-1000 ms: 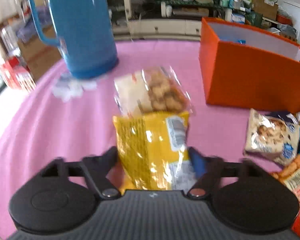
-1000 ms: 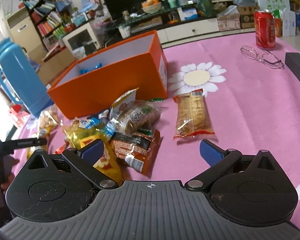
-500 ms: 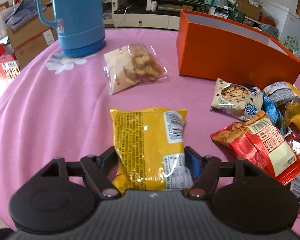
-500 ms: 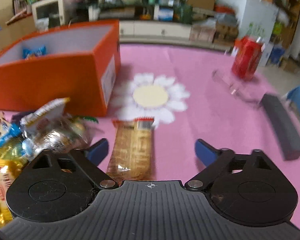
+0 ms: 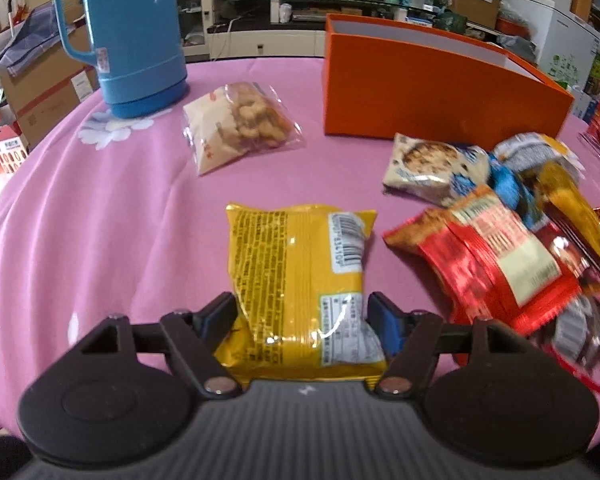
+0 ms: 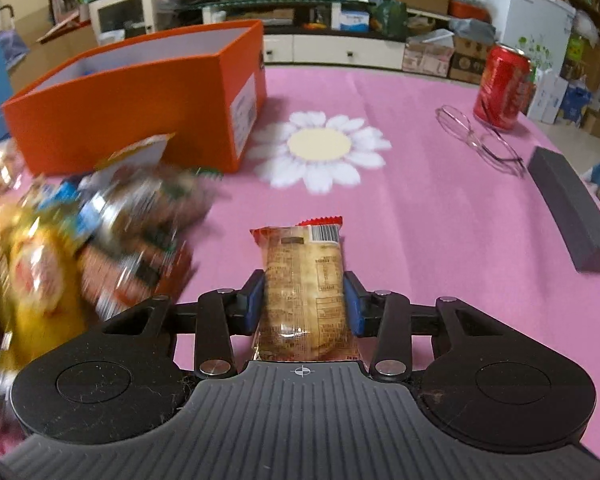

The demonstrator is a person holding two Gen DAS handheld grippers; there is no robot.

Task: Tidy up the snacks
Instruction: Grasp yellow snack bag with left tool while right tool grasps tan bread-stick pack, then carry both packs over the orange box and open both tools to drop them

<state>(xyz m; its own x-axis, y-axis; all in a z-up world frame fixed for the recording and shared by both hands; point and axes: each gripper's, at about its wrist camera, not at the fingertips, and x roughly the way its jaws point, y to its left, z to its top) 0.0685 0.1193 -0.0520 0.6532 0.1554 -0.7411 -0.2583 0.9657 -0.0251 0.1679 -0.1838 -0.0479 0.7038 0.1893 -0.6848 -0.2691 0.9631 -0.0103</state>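
Left tongs (image 5: 302, 314) clamping yellow packet (image 5: 300, 276), right tongs (image 6: 304, 300) clamping cracker packet (image 6: 304, 280)

We see the right gripper (image 6: 303, 300) with its jaws closed against both sides of a clear cracker pack (image 6: 305, 288). The orange box (image 6: 140, 96) stands at upper left on the pink counter (image 6: 440, 220). A blurred snack pile (image 6: 92, 232) lies just left. Glasses (image 6: 476, 140), a red can (image 6: 502, 86) and a dark case (image 6: 572, 208) sit to the right.
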